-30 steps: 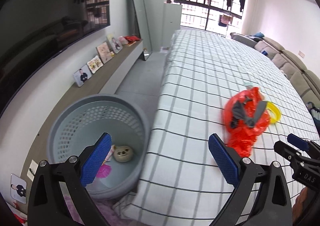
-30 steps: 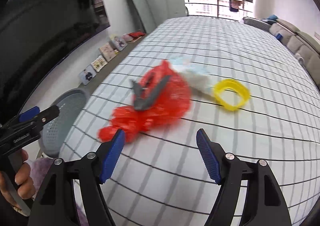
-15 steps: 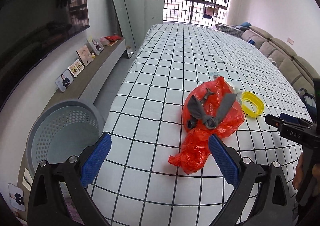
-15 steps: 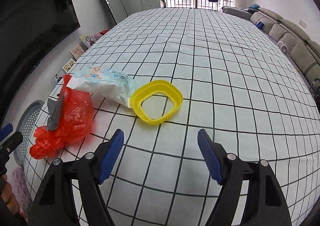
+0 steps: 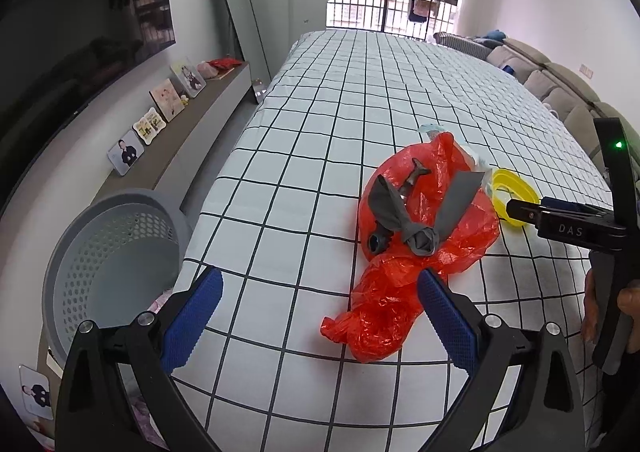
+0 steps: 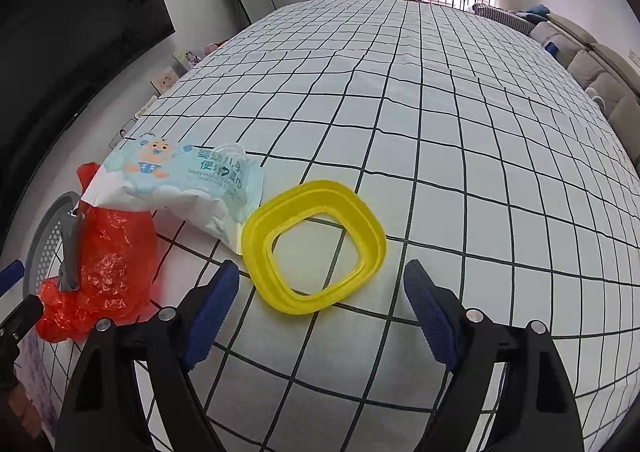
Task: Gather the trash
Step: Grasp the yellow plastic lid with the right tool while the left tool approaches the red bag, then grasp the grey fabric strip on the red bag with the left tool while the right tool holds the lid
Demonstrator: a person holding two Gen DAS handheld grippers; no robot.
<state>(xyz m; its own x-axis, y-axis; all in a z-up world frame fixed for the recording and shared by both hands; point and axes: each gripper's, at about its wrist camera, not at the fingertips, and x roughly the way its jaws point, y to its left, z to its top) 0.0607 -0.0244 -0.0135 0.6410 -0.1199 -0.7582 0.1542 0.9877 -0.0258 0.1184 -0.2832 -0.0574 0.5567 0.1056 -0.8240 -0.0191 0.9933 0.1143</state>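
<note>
Checked bedsheet (image 6: 460, 100) w/ grey basket (image 5: 108, 252) beside its edge. Red plastic bag (image 5: 404, 252), wipes pack (image 6: 188, 188), yellow ring (image 6: 316, 248) lie on sheet. Left gripper (image 5: 316, 316) jaws apart, empty, near bag; right gripper (image 6: 320, 308) jaws opening, nothing between, just short of ring.

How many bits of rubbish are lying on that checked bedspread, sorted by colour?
Red: 1, the red plastic bag
Grey: 1, the knotted grey scrap lying on the bag
Yellow: 1, the yellow ring
White and pale blue: 1, the wipes packet
Total: 4
</note>
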